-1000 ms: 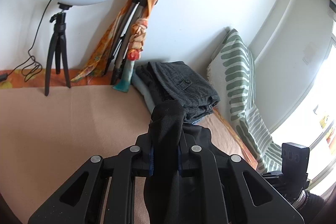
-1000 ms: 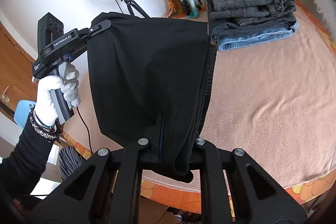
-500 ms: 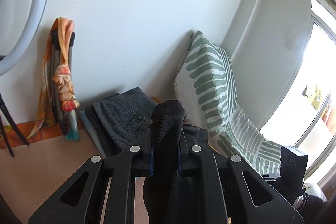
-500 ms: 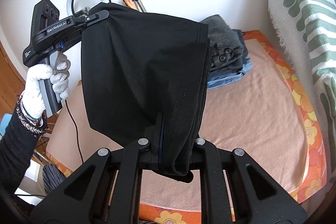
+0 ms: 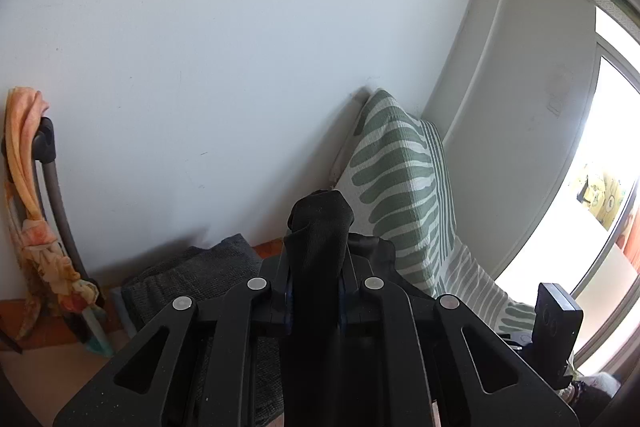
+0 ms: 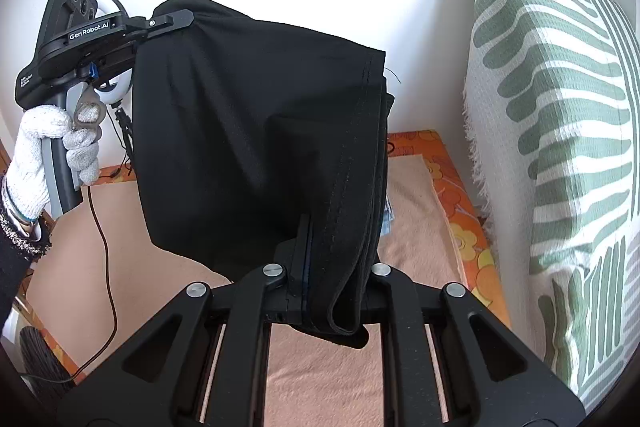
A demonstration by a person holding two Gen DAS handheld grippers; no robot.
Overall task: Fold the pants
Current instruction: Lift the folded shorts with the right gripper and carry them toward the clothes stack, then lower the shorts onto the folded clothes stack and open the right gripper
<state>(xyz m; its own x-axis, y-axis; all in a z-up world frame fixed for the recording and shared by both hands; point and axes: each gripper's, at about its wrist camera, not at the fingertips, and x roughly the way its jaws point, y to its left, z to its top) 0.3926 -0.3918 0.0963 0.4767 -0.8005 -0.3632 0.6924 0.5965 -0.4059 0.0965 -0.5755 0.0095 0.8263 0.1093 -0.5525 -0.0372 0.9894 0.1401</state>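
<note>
The black pants (image 6: 256,131) hang folded in the air between both grippers, above the peach-covered bed (image 6: 416,211). My left gripper (image 5: 316,283) is shut on one upper corner of the pants (image 5: 320,227); it also shows in the right wrist view (image 6: 176,21), held by a white-gloved hand. My right gripper (image 6: 332,287) is shut on the other corner, with several fabric layers bunched between its fingers. The cloth hides most of the bed behind it.
A stack of folded dark grey trousers (image 5: 192,279) lies by the wall. A green-striped cushion (image 6: 552,131) leans at the right, also in the left wrist view (image 5: 400,187). An orange scarf on a stand (image 5: 32,219) and a ring light (image 6: 116,87) are at left.
Both grippers have lifted the pants higher and tilted upward. The left view now shows mostly wall; the folded stack has dropped low in view and is hidden behind the pants in the right view.
</note>
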